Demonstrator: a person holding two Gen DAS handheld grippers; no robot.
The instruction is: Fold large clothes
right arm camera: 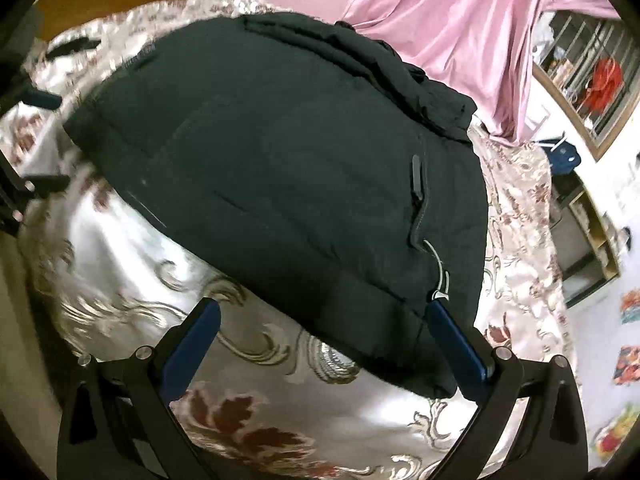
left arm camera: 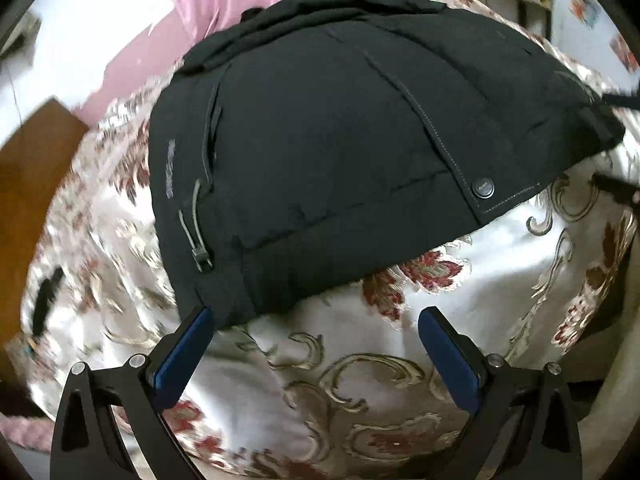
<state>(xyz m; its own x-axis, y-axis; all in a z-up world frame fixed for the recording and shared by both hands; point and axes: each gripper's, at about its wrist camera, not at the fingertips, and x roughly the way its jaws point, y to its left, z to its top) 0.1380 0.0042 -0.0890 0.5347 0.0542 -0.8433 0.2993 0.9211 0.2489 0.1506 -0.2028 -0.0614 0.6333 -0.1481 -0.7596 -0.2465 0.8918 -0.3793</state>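
Spread wide and empty at lower frame: left gripper (left arm camera: 312, 320), right gripper (right arm camera: 322, 314), poised over the floral bedspread (left arm camera: 360, 392) at 2 hem corners of the black jacket (left arm camera: 340, 120), filling frame centre, likely for folding.

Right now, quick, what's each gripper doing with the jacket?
Left gripper: open, holding nothing, at the black jacket hem.
Right gripper: open, holding nothing, near its corner.

A home bedroom: a bed under a shiny floral bedspread (left arm camera: 360, 380), pink satin curtains (right arm camera: 460, 20), a barred window (right arm camera: 592, 68) and wooden shelves (right arm camera: 592, 232) alongside.
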